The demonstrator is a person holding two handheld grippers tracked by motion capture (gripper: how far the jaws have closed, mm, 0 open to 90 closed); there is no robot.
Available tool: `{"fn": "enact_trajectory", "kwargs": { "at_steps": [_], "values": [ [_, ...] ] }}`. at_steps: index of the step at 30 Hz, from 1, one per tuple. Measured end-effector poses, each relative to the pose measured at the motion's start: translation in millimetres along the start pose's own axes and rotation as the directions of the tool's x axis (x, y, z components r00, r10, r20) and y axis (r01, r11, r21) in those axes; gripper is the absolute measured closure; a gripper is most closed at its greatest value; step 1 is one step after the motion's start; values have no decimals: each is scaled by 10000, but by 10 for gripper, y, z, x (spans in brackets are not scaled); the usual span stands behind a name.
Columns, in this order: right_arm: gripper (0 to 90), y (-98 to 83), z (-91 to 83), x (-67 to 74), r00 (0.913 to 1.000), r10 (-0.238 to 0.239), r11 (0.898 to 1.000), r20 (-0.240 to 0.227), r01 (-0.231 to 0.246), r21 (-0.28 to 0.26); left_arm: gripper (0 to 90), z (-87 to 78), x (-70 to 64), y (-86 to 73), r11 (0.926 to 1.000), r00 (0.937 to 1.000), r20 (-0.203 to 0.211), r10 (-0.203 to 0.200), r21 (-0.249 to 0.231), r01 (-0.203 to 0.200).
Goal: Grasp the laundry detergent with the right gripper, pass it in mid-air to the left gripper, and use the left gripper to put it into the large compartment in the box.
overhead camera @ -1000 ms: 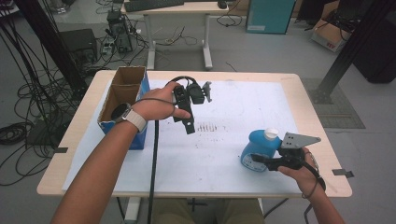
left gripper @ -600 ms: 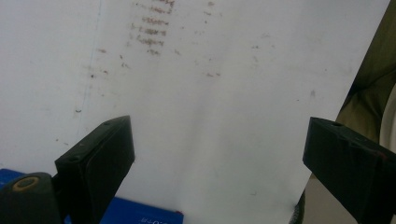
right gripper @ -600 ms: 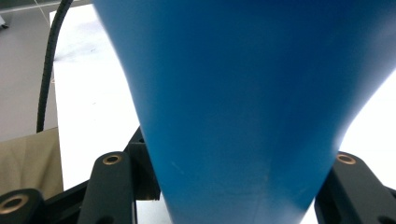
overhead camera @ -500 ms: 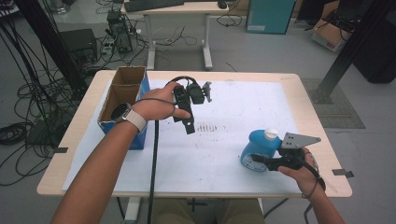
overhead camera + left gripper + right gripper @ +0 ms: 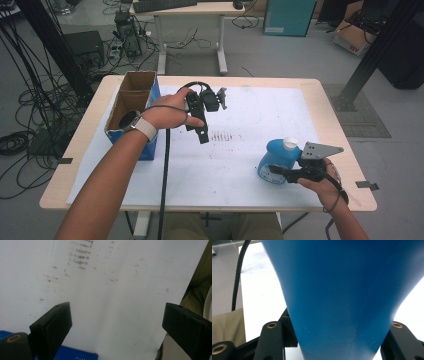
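Even, bright overhead light across the high view, with only soft shadows on the white-covered wooden table (image 5: 240, 165). Both gripper views run soft: the glossy blue plastic bottle (image 5: 347, 297) sits blurred up close, whites beside it washed out.

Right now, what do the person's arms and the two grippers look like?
Both forearms are bare, with no sleeves. The left wrist wears a watch with a dark face on a pale band. The left gripper is black, and a thick black cable trails from it. The right gripper is black too, topped by a grey three-cornered plate. The fingers are blocky black pads.
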State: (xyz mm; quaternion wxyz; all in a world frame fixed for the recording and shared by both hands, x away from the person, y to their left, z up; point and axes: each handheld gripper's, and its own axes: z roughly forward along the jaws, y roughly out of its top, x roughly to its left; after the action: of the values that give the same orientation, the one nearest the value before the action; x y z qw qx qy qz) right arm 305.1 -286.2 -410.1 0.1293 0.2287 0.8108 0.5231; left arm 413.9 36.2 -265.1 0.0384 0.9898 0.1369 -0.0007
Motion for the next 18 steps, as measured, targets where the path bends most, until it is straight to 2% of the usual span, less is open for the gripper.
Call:
{"fn": "enact_trajectory", "kwargs": {
  "at_steps": [18],
  "values": [
    [437,0,-2,-2,10000,-10,10000,-28,10,44,93,0,0,1,10000,10000,-4,18,16,-18]
  ]
}}
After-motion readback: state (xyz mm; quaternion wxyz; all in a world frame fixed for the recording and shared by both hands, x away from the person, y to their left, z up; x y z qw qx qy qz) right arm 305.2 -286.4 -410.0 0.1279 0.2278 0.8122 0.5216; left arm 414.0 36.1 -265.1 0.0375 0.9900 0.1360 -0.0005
